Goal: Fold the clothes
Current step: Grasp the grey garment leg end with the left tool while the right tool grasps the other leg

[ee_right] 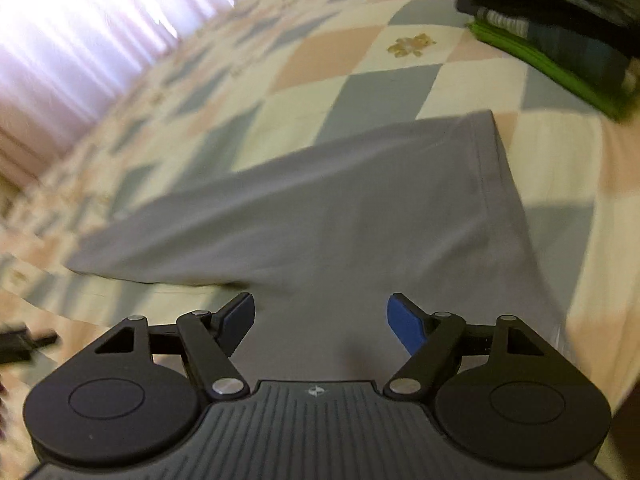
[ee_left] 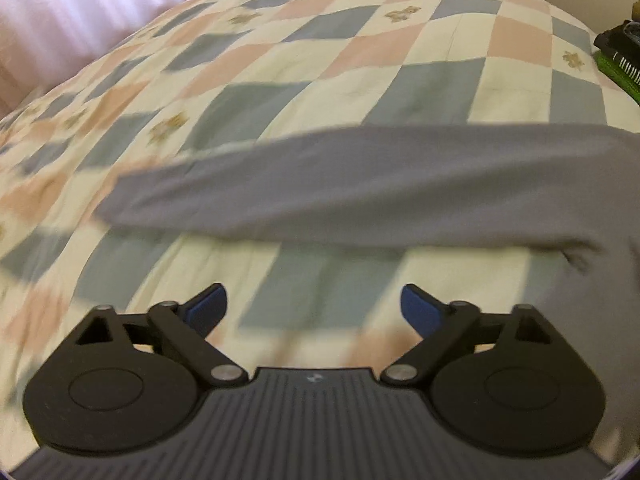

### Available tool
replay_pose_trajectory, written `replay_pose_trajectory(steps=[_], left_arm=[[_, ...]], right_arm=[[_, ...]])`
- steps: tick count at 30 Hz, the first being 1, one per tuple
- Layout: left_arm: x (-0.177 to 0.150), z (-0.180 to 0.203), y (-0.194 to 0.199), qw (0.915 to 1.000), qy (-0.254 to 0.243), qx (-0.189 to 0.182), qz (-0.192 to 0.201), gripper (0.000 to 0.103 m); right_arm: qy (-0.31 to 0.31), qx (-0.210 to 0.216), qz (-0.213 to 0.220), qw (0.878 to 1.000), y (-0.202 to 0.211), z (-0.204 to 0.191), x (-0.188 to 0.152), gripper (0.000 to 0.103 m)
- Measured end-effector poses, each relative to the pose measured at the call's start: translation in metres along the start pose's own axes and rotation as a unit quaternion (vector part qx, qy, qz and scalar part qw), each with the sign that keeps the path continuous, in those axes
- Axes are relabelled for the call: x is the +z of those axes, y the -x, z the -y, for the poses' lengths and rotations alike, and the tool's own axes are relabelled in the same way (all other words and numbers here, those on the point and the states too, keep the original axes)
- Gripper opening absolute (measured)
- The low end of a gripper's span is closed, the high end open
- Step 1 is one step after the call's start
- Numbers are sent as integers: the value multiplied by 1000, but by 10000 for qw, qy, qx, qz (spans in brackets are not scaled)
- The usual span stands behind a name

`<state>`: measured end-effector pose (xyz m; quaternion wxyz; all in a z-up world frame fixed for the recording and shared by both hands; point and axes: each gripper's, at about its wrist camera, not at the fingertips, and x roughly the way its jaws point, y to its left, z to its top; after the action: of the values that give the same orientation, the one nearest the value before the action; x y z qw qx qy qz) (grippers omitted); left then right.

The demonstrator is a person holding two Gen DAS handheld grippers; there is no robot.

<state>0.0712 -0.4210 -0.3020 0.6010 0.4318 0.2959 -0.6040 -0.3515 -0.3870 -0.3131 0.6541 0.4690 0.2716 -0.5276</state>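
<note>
A grey garment [ee_left: 360, 184] lies flat on a checked quilt [ee_left: 320, 40], its long band stretching across the left wrist view. My left gripper [ee_left: 314, 300] hangs open over bare quilt just short of the garment's near edge, nothing between its blue pads [ee_left: 208, 308]. In the right wrist view the same grey garment [ee_right: 320, 208] spreads out ahead and runs under my right gripper [ee_right: 320, 312]. That gripper is open above the cloth, and its blue pads [ee_right: 404, 324] hold nothing. Both views are blurred.
A stack of folded clothes [ee_right: 560, 32], dark pieces on a green one, sits at the far right of the bed; its edge [ee_left: 620, 56] shows in the left wrist view. Bright pink curtains [ee_right: 80, 40] hang behind the bed at the left.
</note>
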Motion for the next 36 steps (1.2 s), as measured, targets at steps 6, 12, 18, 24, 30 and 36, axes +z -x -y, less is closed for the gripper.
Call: replay_pose_trajectory(steps=[6,12,18,24,30,36], left_arm=[[70,-23,-80,9916,-1164,-271,504,72],[105,-59,-147,9792,-1973,-322,337,66],[103,-77,-201,9669,-2488,-536,-201,70],[88,-69,-205,9668,-2449,-714,-107,0],[54,-59,-148,9583,-2801,158,540,0],[-25,-83,3,9778,-1437,331,1492,1]], right_arm=[[1124,476,183,9924,-62,9,69,77],[2827,873,-48,9552,-117,-10,112,77],[3182,962,-592,9413,-166,2,136,77],[2926,1041,-831,9469,-179,4,139,51],[3573,256,-358,9330,-141,-27,110,3],[4096,-401,1152,9041,-41,-63,41,2]])
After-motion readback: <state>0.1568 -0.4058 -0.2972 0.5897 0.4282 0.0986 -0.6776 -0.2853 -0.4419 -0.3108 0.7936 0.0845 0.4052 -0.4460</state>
